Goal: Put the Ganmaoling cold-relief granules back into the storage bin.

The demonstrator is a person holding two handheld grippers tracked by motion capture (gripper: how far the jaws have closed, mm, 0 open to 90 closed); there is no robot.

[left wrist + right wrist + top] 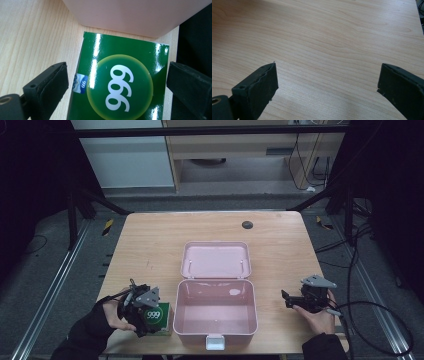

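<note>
Between the left tool's (117, 82) spread jaws lies the green box (120, 85).

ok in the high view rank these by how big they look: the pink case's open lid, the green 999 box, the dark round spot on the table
1. pink case's open lid
2. green 999 box, partly covered by the left gripper
3. dark round spot, clearly smallest, though farthest from the camera

1 green box (156, 317), 1 open pink case (216, 316), 2 grippers, 1 table (150, 245).
</note>
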